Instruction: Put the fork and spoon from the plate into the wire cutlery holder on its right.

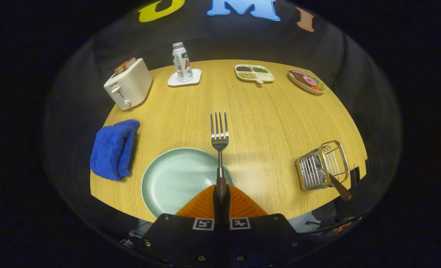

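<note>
One utensil left: fork [219, 138] clenched by handle in fingers [220, 193], tines up over plate [175, 178]; swing to holder [322, 165] at 3 o'clock, where spoon apparently sits, and lower handle-first.

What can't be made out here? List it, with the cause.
- Fork handle end: gripper view, hidden between the gripper fingers shut on it.
- Utensil in the wire cutlery holder: head hidden by the wires, only its wooden handle shows.
- Plate near rim: covered by the fingers.
</note>
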The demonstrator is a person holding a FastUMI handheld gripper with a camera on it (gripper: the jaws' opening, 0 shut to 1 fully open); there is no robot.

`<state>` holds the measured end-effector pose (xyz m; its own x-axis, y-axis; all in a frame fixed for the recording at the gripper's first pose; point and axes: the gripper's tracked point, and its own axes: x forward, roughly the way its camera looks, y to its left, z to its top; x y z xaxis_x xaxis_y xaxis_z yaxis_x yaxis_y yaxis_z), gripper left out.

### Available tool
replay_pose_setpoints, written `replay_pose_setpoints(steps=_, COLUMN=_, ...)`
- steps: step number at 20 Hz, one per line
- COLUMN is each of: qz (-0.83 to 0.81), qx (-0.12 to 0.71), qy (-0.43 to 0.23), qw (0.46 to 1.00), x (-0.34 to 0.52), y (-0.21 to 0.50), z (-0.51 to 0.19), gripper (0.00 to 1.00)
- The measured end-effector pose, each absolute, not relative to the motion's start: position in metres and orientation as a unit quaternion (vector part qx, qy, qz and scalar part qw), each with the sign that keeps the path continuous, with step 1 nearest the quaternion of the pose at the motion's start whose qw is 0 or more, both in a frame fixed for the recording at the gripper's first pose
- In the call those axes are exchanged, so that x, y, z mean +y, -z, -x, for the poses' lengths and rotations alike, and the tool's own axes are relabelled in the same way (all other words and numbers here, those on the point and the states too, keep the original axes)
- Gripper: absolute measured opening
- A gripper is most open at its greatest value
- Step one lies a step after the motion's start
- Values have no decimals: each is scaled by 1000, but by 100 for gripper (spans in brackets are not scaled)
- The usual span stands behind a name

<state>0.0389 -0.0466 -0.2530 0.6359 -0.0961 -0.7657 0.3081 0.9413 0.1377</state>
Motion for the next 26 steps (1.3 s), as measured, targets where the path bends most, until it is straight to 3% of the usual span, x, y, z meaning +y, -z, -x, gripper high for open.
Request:
replay_pose_setpoints(steps=15, qz=-202, qx=421, qy=255, qw=847, x=-151, y=248, z=24, gripper=1)
replay_pose_setpoints(steps=26, qz=-260, qx=460, qy=285, qw=800, x=-180, y=263, z=67, gripper=1)
